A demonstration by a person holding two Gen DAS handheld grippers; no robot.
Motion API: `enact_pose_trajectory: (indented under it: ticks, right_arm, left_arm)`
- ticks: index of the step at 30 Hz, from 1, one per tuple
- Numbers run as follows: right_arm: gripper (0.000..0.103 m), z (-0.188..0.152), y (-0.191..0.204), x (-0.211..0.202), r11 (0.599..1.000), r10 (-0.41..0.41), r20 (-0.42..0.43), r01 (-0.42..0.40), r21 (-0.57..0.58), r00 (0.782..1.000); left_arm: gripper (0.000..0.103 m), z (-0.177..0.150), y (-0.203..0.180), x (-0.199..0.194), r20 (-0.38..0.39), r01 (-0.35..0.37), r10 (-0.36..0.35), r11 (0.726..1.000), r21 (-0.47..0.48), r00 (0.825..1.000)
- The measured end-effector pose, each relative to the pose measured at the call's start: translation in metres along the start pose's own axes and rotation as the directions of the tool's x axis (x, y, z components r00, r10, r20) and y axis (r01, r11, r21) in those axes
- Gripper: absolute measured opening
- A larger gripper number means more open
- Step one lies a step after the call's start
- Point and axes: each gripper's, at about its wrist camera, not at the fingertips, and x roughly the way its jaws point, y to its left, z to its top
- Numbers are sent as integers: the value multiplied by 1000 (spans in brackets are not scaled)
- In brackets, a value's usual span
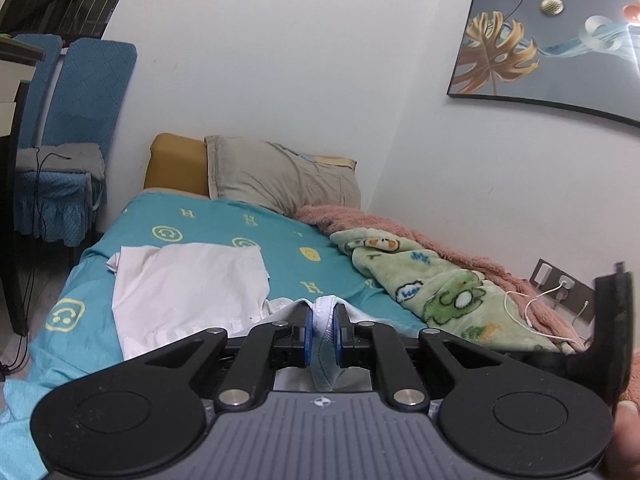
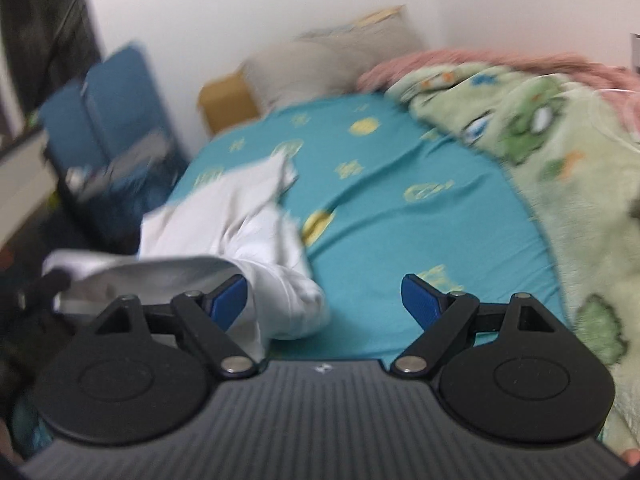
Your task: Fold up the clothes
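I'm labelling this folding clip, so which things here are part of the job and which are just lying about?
Part of the job: white garment, its edge pinched in the left gripper; open right gripper; teal bedsheet it lies on.

Lying about: green blanket, pink blanket, pillow, charger cable.

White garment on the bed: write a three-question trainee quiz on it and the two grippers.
1. True or false: the left gripper is shut on a bunched edge of the white garment.
2. The right gripper is: A) shut on the green blanket B) open, holding nothing C) shut on the pillow.
3. What does the white garment lie on?

Key
1. True; white fabric is pinched between its blue pads.
2. B; its fingers stand wide apart above the sheet, with garment cloth bunched near its left finger.
3. The teal sheet with yellow smiley prints, left of the green cartoon blanket.
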Motion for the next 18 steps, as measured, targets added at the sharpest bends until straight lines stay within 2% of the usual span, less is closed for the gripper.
enact_pose_trajectory:
  ticks: [4, 7, 9, 11, 12, 14, 18]
  right_arm:
    - [85, -13, 33, 19, 981, -16, -33, 10, -193, 999]
    - [84, -19, 43, 36, 966, -43, -63, 26, -259, 997]
    - [65, -20, 38, 39, 972, -52, -57, 38, -230, 997]
    - [30, -16, 30, 37, 985, -43, -46, 34, -171, 998]
    - [22, -13, 25, 35, 991, -27, -38, 22, -136, 999]
    - [16, -7, 23, 26, 994, 32, 3, -31, -102, 999]
    - [14, 2, 26, 10, 988, 127, 84, -119, -95, 988]
  left_arm:
    - [11, 0, 3, -3, 2, -1, 1, 1000, -12, 1000]
    - [11, 0, 4, -6, -1, -18, 18, 1000, -14, 1000]
    - [11, -1, 6, -8, -10, -44, 44, 999, -14, 999]
    - [11, -3, 8, -8, -30, -76, 76, 997, -10, 997]
    - [12, -4, 10, -6, -50, -95, 95, 995, -5, 994]
    - [12, -9, 13, 1, -103, -135, 135, 991, 16, 985]
    - [17, -20, 18, 17, -199, -189, 194, 981, 43, 961]
